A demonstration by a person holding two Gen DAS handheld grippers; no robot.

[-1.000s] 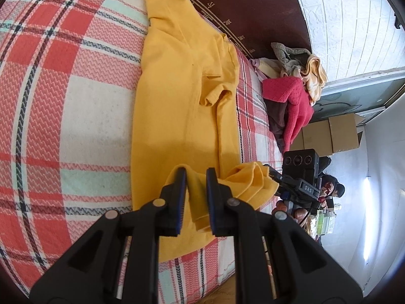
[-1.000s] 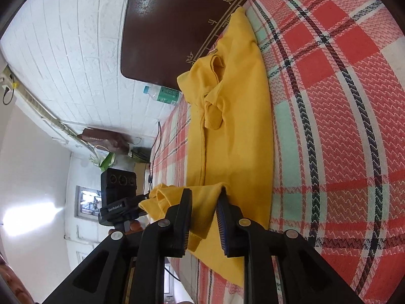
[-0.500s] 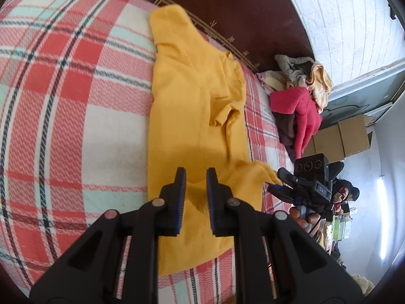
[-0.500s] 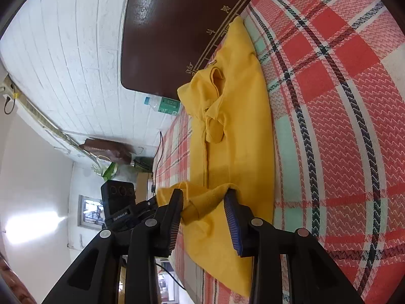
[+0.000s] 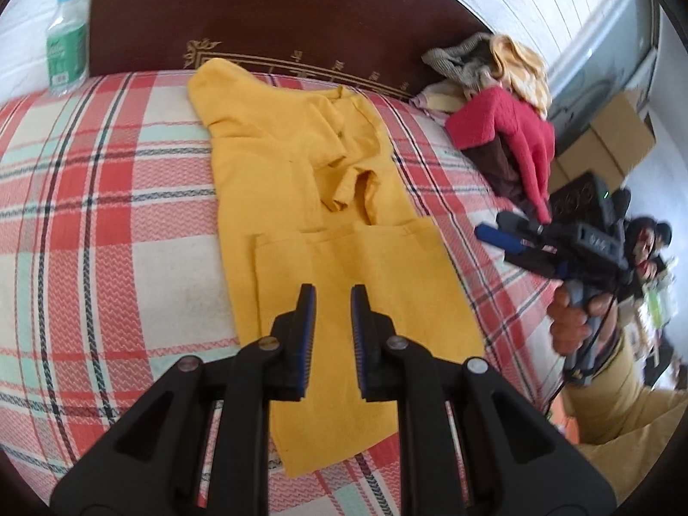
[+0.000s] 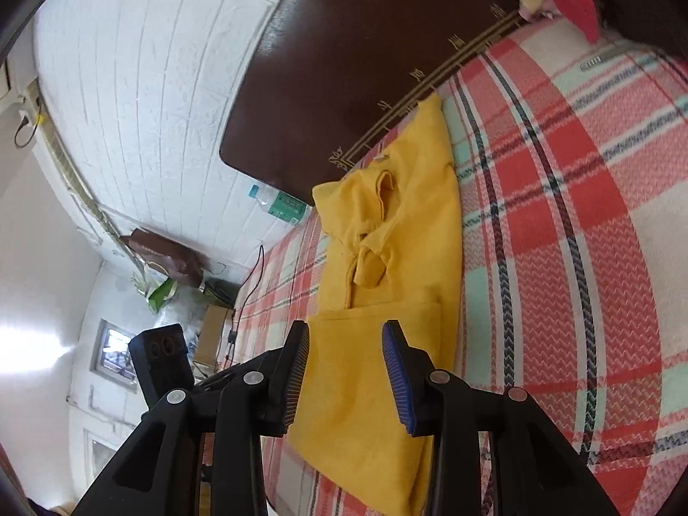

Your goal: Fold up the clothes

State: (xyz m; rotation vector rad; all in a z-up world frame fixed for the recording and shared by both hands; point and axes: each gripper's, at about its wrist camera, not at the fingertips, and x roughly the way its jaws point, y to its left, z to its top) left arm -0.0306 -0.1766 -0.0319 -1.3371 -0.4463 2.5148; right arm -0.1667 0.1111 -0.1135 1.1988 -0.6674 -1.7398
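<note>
Since the earlier frame both grippers have let go of the hem, now laid over the yellow shirt (image 5: 344,232) at frame centre on the bed (image 5: 107,198). Left gripper (image 5: 333,301) and right gripper (image 6: 346,344): jaws spread, empty. Recommend squaring edges before the next fold.

A mustard-yellow shirt (image 5: 344,258) lies on a red, white and mint plaid bedcover (image 5: 107,215) with dark stripes, beside a dark brown headboard (image 5: 279,13) with gold trim, near a red sweater (image 5: 516,129).
</note>
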